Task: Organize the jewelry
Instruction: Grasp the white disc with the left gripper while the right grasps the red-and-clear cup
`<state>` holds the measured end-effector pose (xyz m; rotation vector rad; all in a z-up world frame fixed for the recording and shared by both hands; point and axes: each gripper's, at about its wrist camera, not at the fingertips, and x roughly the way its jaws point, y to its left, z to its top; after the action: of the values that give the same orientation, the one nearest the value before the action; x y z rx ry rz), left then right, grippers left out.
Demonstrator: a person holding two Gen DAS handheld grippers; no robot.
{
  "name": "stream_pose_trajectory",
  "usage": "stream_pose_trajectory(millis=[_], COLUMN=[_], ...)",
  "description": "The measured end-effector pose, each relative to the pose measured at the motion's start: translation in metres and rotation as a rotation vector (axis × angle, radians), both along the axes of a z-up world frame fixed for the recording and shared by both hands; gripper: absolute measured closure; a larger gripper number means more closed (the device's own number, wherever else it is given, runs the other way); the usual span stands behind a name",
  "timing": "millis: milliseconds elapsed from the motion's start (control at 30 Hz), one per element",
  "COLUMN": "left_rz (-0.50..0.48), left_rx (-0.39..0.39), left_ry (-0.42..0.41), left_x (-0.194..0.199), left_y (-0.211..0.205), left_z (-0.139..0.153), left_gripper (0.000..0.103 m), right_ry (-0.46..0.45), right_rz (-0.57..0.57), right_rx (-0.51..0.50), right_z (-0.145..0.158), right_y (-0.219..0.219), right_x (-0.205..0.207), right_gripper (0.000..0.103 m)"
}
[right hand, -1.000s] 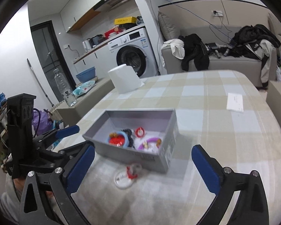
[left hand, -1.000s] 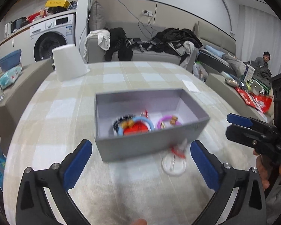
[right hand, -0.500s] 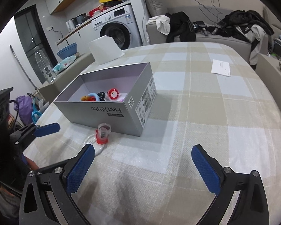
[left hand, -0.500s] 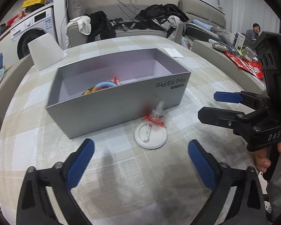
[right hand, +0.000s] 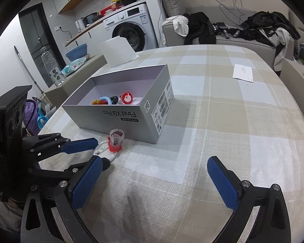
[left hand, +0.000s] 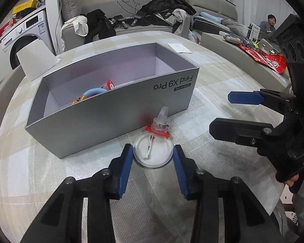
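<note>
A clear bangle (left hand: 153,151) with a red and clear charm (left hand: 159,124) lies flat on the checked table, just in front of the grey box (left hand: 103,119). My left gripper (left hand: 153,155) points down at it. Its jaws are closing, and the blue pads (left hand: 126,162) touch the bangle's rim on both sides. The right wrist view shows the same grip, with the left gripper (right hand: 101,151) around the bangle (right hand: 103,150). The box (right hand: 119,115) holds several colourful pieces, among them a blue hoop (left hand: 92,92) and a red flower piece (right hand: 126,98). My right gripper (right hand: 154,180) hangs open over bare cloth, nothing between its fingers.
A white paper roll (right hand: 119,52) stands behind the box, and a white card (right hand: 243,73) lies at the far right of the table (right hand: 212,121). Beyond are a sofa piled with clothes (left hand: 162,10), a washing machine (right hand: 129,30), and a seated person (left hand: 270,25).
The left gripper came forward and down to the bangle, and its jaws narrowed from wide open to the bangle's sides. The right gripper sank a little and stays open.
</note>
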<state>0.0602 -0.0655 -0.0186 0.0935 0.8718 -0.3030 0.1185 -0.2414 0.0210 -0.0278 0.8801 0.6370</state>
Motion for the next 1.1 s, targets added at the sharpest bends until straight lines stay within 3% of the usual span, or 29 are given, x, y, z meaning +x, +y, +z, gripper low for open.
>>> stream_pose_trajectory(millis=[33,100,267,367,433,500,567,967,1033,1100], left_rz=[-0.004,-0.01,0.008,-0.011,-0.013,-0.007,0.007,-0.027,-0.049,-0.051], left_rx=[-0.005,-0.01,-0.014,-0.029,-0.019,0.007,0.015,0.033,0.025,0.034], left_ry=[-0.004,-0.017,-0.012,-0.017,-0.026,-0.032,-0.037,0.024,0.019,0.012], left_x=[-0.003,-0.008,-0.011,-0.012,-0.012,-0.01,-0.007,0.013,0.01,0.006], left_y=[0.001,0.004,0.011,0.009,0.006,0.003,0.002,-0.002,-0.003,-0.004], left_z=[0.001,0.004,0.004,0.006,0.008,0.008,0.007,0.0,0.0,0.0], left_gripper=[0.071,0.092,0.095,0.093,0.087,0.064,0.054,0.054,0.066,0.066], right_ry=[0.0,0.0,0.001,0.0,-0.002,-0.002,-0.005,0.001,-0.001,-0.002], right_rz=[0.0,0.0,0.004,0.004,0.002,0.001,0.0,0.008,0.01,0.013], right_rx=[0.001,0.002,0.002,-0.002,-0.005,-0.007,-0.01,0.0,-0.002,-0.002], right_z=[0.0,0.0,0.0,0.0,0.0,0.0,0.0,0.0,0.001,0.001], right_y=[0.0,0.0,0.001,0.002,0.002,0.003,0.004,0.002,0.003,0.004], right_x=[0.0,0.0,0.0,0.0,0.0,0.0,0.0,0.0,-0.001,-0.001], right_gripper=[0.0,0.0,0.0,0.0,0.0,0.0,0.0,0.0,0.0,0.0])
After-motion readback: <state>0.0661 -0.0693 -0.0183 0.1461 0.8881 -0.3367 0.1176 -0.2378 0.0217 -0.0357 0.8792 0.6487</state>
